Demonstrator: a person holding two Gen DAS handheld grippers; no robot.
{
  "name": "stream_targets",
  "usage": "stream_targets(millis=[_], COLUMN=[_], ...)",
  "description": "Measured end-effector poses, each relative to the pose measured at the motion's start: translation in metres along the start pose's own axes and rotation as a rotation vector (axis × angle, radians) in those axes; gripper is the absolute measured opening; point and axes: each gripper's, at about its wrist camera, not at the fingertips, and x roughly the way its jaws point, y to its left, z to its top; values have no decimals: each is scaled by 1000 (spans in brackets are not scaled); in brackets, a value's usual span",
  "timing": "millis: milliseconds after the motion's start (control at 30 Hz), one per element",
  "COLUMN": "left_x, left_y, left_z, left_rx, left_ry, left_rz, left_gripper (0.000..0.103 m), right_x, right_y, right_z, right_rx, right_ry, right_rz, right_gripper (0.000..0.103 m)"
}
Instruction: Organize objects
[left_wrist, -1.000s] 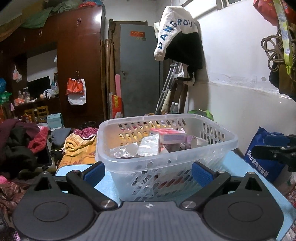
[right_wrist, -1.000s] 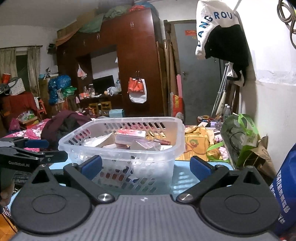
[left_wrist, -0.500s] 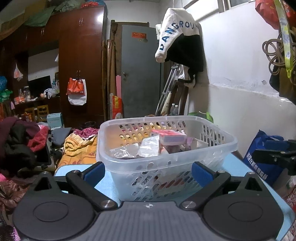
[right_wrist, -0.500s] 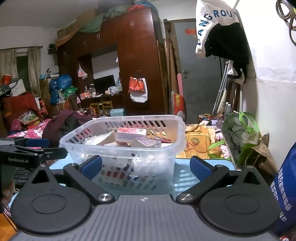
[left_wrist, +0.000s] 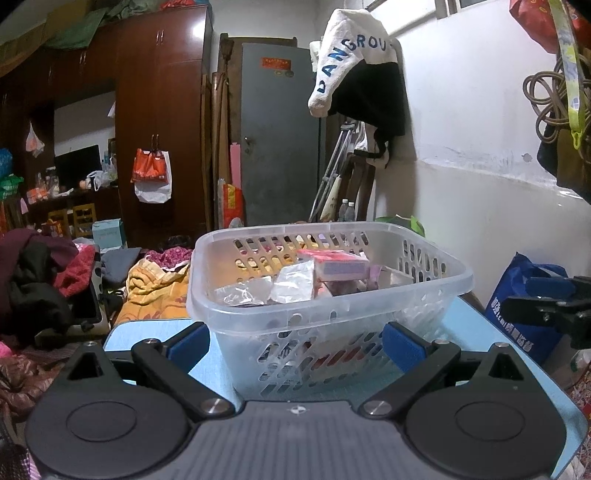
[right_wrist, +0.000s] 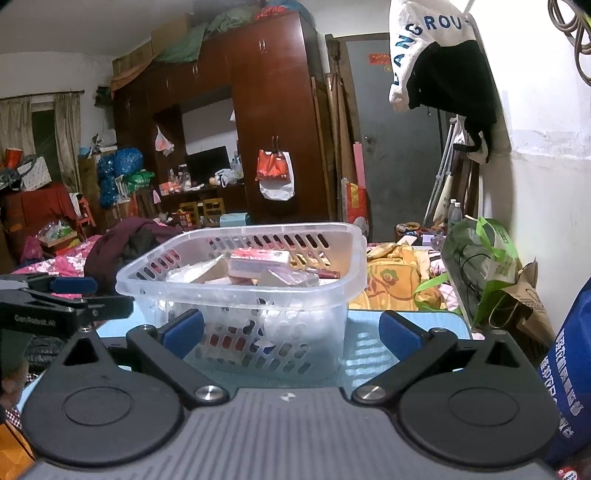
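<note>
Clear plastic basket of packets centre frame on blue surface, flanked by both hand-held grippers, left and right, spread wide, empty.

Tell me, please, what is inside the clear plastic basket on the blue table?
The basket holds a pink box lying on top, crinkled clear wrappers and other small packets. What lies underneath that pile is covered and only dimly visible through the slotted wall.

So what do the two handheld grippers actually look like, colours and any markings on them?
Both match: the left gripper and right gripper have black angled fingers with silver pivot screws and blue pads at the tips. Behind them sit two round black discs and a ribbed grey body with a small round emblem. Seen side-on in the right view, the left gripper carries white GenRobot lettering.
</note>
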Motion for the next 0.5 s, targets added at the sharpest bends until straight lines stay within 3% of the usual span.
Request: stream_targets(millis=[500], left_x=[2], left_y=[-4], left_z=[-2], left_rx=[11], left_ry=[9], left_rz=[10], left_gripper=[101], right_x=[1], right_y=[-3], right_z=[-2], right_rx=[0], right_ry=[8], right_rz=[-9], right_gripper=[103])
